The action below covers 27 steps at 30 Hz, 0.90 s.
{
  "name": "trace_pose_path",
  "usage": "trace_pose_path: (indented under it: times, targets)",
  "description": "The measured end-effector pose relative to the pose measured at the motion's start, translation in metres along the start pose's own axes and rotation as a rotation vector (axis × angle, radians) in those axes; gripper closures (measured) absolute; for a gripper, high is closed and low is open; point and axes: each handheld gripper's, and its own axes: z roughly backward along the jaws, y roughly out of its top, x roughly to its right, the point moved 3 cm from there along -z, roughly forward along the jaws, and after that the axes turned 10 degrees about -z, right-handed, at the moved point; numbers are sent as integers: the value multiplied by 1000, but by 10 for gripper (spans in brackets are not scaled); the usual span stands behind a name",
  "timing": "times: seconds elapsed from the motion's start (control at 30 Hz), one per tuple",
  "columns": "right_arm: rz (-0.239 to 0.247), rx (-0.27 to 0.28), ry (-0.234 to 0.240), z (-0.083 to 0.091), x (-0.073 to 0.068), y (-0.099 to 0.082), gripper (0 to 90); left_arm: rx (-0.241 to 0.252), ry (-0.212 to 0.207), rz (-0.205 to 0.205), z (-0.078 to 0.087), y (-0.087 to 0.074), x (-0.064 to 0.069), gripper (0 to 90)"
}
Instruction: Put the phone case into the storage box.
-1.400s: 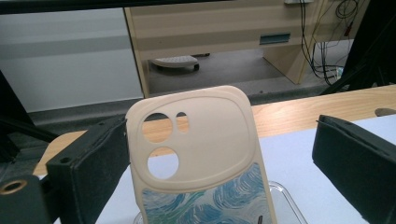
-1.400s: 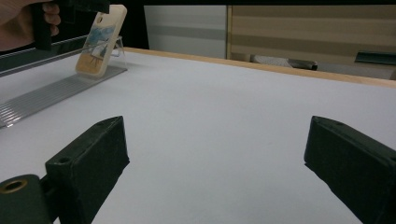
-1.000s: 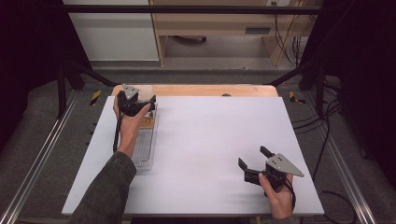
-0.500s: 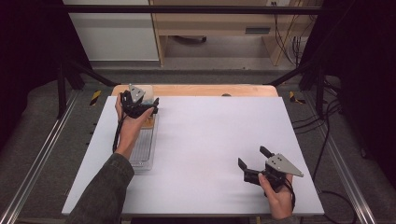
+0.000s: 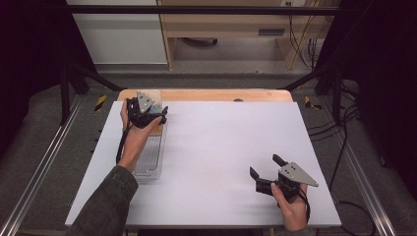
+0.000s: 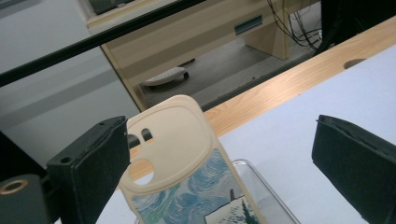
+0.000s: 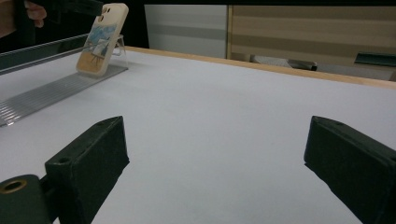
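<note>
The left claw [image 6: 219,154] gapes wide around the upright phone case [image 6: 187,163], its near jaw just beside the case edge, touch uncertain. The case leans on a clear ribbed stand [image 5: 149,157] at the surface's [image 5: 221,147] ten o'clock. The right claw [image 5: 265,172], also wide and empty, rests at five o'clock, well apart.

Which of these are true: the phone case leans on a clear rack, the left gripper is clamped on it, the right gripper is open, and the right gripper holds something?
1. The phone case leans on a clear rack. True.
2. The left gripper is clamped on the case. False: its jaws stand wide apart around it.
3. The right gripper is open. True.
4. The right gripper holds something. False: bare white table lies between its jaws.
</note>
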Motion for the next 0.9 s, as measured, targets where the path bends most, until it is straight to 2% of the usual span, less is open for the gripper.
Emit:
trace_pose_path:
  times: [0.4, 0.9]
  targets:
    - [4, 0, -1, 0, 0, 0, 60, 41, -59, -48, 12, 9, 15, 41]
    - [3, 4, -3, 1, 0, 0, 60, 64, -115, -159, 28, 20, 37, 38]
